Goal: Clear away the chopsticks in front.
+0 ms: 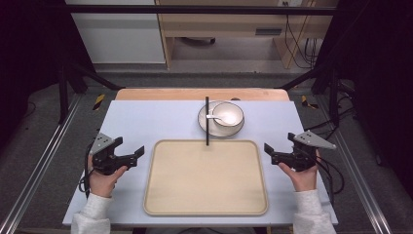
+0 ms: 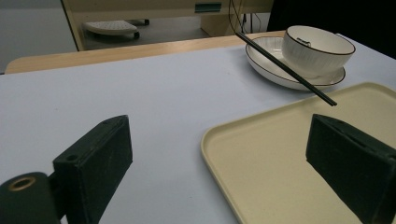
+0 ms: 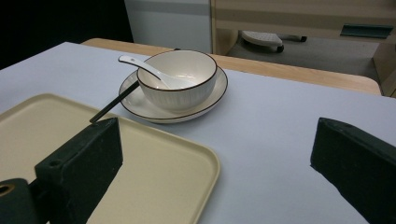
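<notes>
Beige and rectangular, a plastic tray [image 1: 206, 178] lies on the near middle of the pale blue table [image 1: 146, 117], flanked by two hand-held tools. The black left gripper [image 1: 132, 155] hangs just left of the tray, its jaws wide apart with nothing between them; the black right gripper [image 1: 272, 153] hangs just right of the tray, jaws likewise spread and empty. Beyond the tray's far edge stands a white ribbed bowl with a dark rim [image 1: 228, 114], set on a white dark-rimmed plate [image 1: 203, 123], with a white ceramic spoon [image 1: 214, 117] resting inside the bowl. A pair of black chopsticks [image 1: 207, 122] lies across the plate's left side (the near tips overhang the tray's far rim). Both grippers are well apart from the crockery.
</notes>
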A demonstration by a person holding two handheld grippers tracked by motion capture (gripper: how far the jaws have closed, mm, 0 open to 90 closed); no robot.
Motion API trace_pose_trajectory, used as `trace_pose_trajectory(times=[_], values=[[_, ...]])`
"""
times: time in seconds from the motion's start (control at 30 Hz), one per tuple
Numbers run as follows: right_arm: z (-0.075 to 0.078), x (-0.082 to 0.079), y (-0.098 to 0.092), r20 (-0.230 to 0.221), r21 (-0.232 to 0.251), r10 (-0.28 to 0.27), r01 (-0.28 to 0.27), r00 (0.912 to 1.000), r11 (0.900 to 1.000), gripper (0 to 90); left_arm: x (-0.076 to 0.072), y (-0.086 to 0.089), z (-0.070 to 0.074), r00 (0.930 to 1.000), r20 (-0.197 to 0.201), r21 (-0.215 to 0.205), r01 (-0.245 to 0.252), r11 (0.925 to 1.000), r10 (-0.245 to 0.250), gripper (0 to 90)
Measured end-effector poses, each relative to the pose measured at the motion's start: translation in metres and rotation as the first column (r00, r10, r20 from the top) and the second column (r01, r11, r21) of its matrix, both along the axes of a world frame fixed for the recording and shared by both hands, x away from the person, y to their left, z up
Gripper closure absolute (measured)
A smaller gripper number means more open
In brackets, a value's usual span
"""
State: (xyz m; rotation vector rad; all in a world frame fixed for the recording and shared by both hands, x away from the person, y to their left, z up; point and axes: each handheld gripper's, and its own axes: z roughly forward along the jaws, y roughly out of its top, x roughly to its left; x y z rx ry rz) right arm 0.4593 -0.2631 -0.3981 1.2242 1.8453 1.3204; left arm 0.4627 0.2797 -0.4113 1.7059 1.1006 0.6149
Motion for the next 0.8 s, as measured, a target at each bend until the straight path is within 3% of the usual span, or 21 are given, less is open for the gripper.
trace_pose_trajectory(times=[0.27,0.8], values=[[-0.001,-0.001,-0.003,-0.005,-0.003,-0.005,0.005,1.0,1.0,2.6,0.004,-0.009,0.001,1.0,-0.002,0.001,0.001,1.0,-0.001,7.8],[0.002,-0.002,-0.003,0.004,-0.008,-0.013,0.013,0.9999,1.0,2.3,0.022,-0.043,0.011,0.999,0.016,0.032,0.041,0.9987,-0.042,9.2]])
